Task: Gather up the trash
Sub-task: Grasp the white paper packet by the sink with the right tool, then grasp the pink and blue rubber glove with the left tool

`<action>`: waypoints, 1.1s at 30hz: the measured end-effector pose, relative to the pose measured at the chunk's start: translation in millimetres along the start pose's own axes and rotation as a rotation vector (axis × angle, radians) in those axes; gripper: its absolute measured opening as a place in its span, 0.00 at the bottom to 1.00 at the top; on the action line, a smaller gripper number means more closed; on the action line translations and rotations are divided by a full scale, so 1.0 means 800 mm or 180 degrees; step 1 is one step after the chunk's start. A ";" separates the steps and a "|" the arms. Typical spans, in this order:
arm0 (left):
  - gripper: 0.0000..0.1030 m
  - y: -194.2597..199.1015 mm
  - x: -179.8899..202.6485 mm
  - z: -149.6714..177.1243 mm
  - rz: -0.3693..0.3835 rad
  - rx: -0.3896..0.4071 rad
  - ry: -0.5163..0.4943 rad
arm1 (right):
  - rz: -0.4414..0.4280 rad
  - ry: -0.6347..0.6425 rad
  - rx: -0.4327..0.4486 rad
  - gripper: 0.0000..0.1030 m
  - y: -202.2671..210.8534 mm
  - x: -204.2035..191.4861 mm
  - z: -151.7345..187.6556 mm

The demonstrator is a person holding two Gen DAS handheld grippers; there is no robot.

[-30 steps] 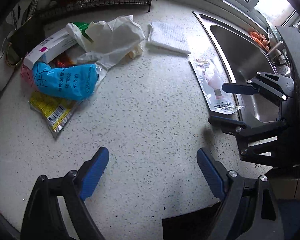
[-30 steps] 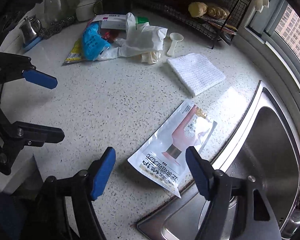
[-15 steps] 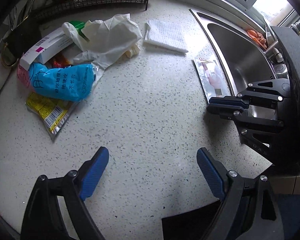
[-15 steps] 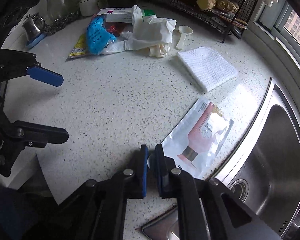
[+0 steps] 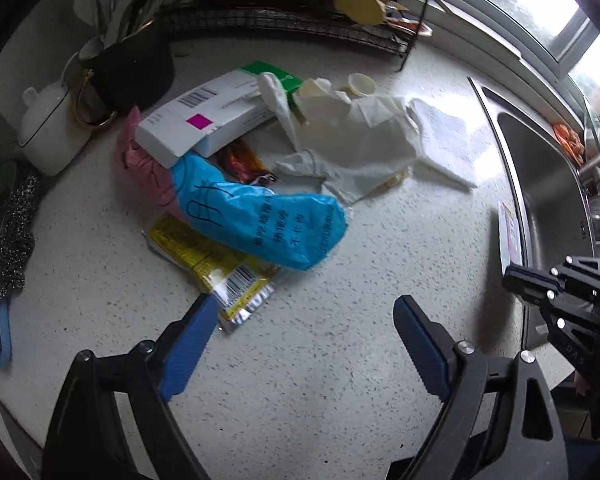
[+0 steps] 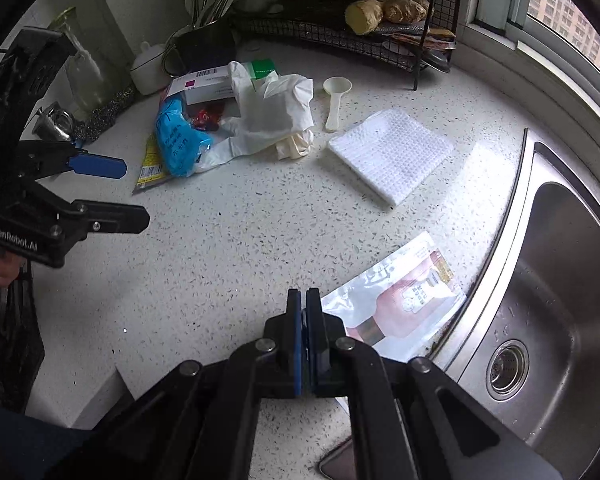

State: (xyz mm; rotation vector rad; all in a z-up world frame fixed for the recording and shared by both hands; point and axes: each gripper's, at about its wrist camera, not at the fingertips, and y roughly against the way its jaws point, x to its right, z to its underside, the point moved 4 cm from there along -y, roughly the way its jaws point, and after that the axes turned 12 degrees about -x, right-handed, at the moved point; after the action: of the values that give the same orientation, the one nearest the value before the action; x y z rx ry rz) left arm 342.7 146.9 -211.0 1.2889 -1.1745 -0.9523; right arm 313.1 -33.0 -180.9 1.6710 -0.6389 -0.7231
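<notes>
A heap of trash lies on the speckled counter: a blue plastic bag (image 5: 268, 220), a yellow wrapper (image 5: 216, 268), a white box with a magenta square (image 5: 204, 120), a pink bag (image 5: 148, 172) and crumpled white plastic (image 5: 352, 140). My left gripper (image 5: 300, 340) is open and empty, just short of the yellow wrapper. My right gripper (image 6: 303, 312) is shut on the corner of a flat white sachet with a pink picture (image 6: 400, 300), which lies beside the sink. The right gripper also shows in the left wrist view (image 5: 516, 276), the left gripper in the right wrist view (image 6: 128, 192).
A steel sink (image 6: 560, 280) is at the right. A folded white cloth (image 6: 392, 156) and a plastic scoop (image 6: 336, 100) lie mid-counter. A black wire rack (image 6: 364, 28) with food, a utensil pot (image 5: 128, 68), a white jar (image 5: 48, 124) and a steel scourer (image 5: 12, 240) line the back.
My right gripper closed on the sachet's corner and stays shut on it. My left gripper moved forward and left toward the trash heap, still open.
</notes>
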 end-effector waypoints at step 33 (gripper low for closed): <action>0.19 -0.039 -0.072 -0.087 0.0146 0.0110 0.0908 | -0.0132 -0.0272 -0.0001 0.02 -0.001 0.015 -0.003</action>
State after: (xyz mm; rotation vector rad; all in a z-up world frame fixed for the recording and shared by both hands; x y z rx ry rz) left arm 402.9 214.2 -242.3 1.3688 -0.9968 -0.6903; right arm 323.2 -40.3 -182.8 1.6642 -0.6656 -0.8278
